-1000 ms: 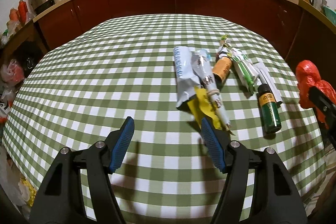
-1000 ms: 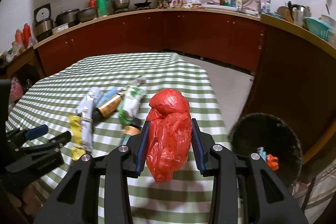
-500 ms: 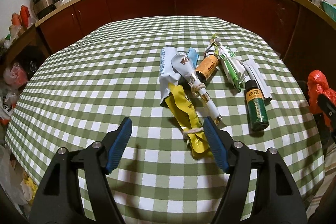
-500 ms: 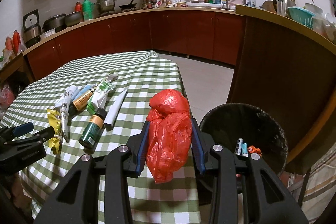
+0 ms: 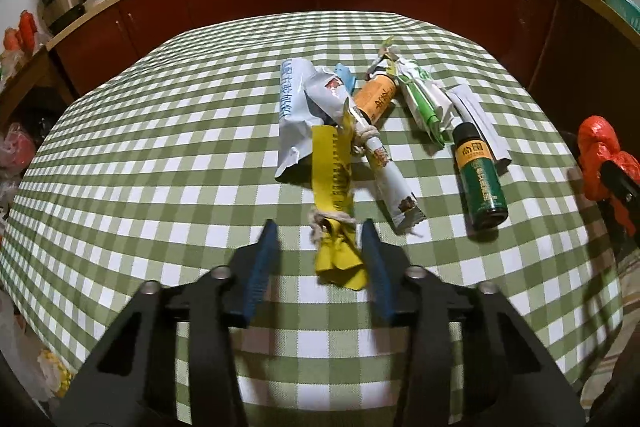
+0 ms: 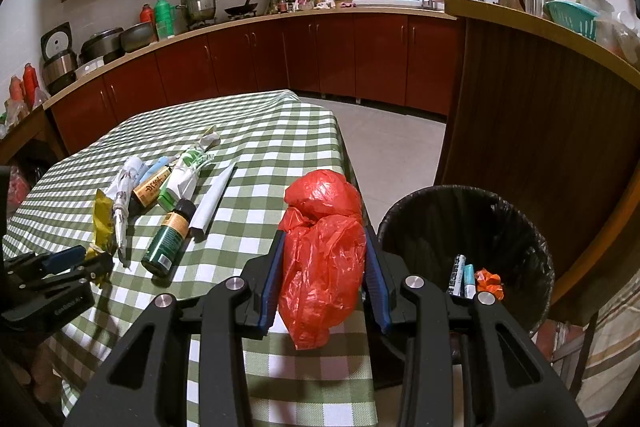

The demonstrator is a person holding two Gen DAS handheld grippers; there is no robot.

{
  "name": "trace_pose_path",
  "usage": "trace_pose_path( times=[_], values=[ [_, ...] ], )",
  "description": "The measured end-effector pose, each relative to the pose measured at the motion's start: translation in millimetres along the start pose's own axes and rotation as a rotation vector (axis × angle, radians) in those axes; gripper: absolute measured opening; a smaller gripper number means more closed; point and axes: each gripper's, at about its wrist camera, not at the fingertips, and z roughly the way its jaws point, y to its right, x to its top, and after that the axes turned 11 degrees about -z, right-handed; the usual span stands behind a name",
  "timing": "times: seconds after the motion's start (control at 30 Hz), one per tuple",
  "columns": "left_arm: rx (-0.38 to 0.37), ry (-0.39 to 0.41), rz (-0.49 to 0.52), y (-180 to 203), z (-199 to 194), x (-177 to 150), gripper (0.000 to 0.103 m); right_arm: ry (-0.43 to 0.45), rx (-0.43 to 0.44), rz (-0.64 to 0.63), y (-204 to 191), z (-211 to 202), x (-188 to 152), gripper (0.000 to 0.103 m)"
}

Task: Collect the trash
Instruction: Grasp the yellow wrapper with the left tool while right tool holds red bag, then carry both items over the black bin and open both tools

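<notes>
Checked tablecloth (image 5: 160,155) held trash; my left gripper (image 5: 320,239) straddled the yellow wrapper (image 5: 338,251), jaws apart, contact unclear. My right gripper (image 6: 324,259) clamped the red bag (image 6: 324,247) beside the bin (image 6: 420,219).

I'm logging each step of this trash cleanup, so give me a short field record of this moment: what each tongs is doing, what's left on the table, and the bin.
left tongs: open, straddling the near end of the yellow wrapper, not closed on it
right tongs: shut on the red plastic bag, over the table's edge beside the bin
table: green-checked cloth; yellow wrapper, white pouch, orange bottle, green bottle lying there
trash bin: black-lined, on the floor right of the table, a few small items inside
</notes>
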Motion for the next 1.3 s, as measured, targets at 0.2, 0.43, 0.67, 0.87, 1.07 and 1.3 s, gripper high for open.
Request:
trace_pose_path(
  times=[0.2, 0.43, 0.67, 0.87, 1.07, 1.3],
  values=[
    [-0.036, 0.004, 0.032, -1, -3, -3, 0.022, -0.008, 0.004, 0.001, 0, 2, -1, 0.038],
    [-0.055, 0.015, 0.048, -3, -13, -8, 0.022, -0.007, 0.001, -0.003, 0, 2, 0, 0.038],
    [-0.072, 0.090, 0.101, 5, -40, -8, 0.022, 0.006, -0.014, -0.001, 2, -4, 1, 0.038],
    [-0.126, 0.120, 0.124, 28, -51, 2, 0.022, 0.018, -0.051, 0.009, 15, -8, 2, 0.038],
    [-0.202, 0.143, 0.159, 71, -51, 14, 0.022, 0.030, -0.132, 0.033, 44, -15, 1, 0.038],
    [-0.272, 0.136, 0.245, 135, -39, 12, 0.022, 0.015, -0.227, 0.063, 81, -18, -9, 0.038]
  ],
)
